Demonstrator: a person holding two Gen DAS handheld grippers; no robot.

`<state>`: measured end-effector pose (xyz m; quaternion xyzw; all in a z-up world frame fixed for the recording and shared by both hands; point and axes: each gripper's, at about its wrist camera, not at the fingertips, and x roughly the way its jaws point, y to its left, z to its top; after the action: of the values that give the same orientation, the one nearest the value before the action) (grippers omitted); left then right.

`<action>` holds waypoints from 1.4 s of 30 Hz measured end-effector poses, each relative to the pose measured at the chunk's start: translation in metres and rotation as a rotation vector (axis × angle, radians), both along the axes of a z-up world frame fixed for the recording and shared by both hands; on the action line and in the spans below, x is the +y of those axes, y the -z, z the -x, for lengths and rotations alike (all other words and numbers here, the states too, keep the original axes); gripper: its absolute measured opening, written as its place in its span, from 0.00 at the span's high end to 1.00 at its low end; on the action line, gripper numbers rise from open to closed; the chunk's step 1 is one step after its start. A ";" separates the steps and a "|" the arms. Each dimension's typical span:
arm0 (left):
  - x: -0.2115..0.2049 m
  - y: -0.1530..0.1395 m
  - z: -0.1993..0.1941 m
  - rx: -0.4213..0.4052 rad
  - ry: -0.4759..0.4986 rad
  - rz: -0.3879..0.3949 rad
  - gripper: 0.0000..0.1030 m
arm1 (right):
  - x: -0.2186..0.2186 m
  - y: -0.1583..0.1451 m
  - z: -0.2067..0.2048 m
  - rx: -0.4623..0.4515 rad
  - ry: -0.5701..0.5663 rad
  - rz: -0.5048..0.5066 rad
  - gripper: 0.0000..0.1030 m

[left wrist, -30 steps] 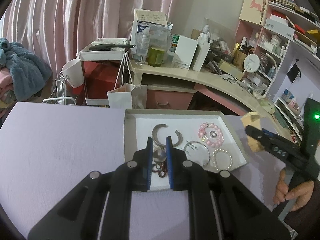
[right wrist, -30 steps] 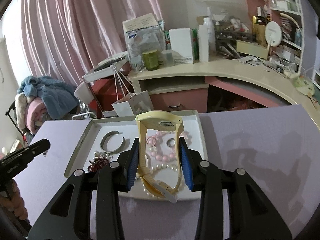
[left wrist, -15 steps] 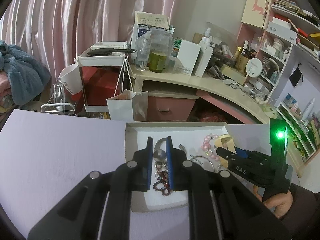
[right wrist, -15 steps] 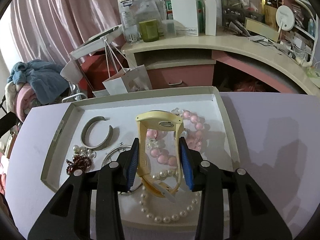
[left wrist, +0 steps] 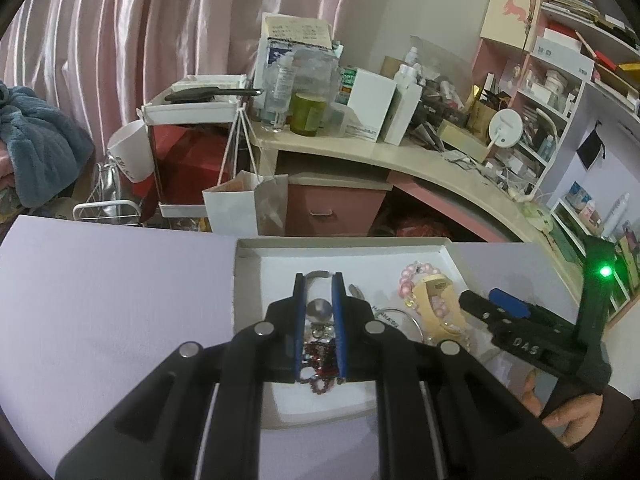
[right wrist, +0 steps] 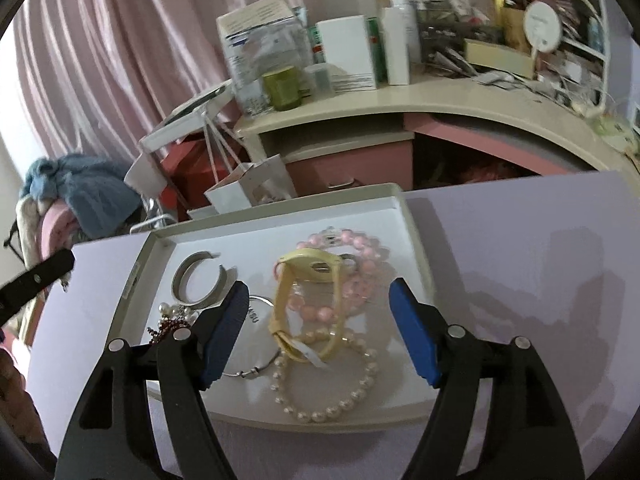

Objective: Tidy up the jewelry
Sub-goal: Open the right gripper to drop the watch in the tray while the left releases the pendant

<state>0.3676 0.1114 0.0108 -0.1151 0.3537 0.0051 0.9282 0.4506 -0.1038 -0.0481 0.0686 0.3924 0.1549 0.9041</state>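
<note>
1. Over the tray on the lilac table, the right gripper has its jaws spread wide and opening, blue pads clear on both sides of the yellow watch.
2. The watch lies in the tray between those pads, touching neither; its face is tipped up at the far end and its strap loops back toward the camera.
3. Its strap lies across the pink bead bracelet, and the buckle end rests on the white pearl bracelet at the near edge of the tray.
4. A thin silver bangle pokes out from under the gripper's left finger, just beside the watch.
5. To the far left in the tray sits an open silver cuff, and nearer the camera a tangle of pearls and dark red beads.
6. Switch to the left gripper: jaws nearly pressed together, only a narrow slot between the blue pads.
7. In that slot a small round silver piece shows, with the red beads below it; whether the pads actually pinch anything I cannot tell.
8. From this side the watch lies on the pink beads on the tray's right side, the right gripper just beside it, held by a hand at lower right.
</note>
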 end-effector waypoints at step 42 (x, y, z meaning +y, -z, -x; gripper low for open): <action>-0.049 0.034 -0.031 0.046 0.105 -0.007 0.86 | -0.009 0.011 0.020 -0.035 0.036 0.088 0.27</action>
<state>0.3987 0.0626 -0.0227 -0.0930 0.3804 -0.0397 0.9193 0.4304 -0.1131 -0.0593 0.0329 0.3816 0.1223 0.9156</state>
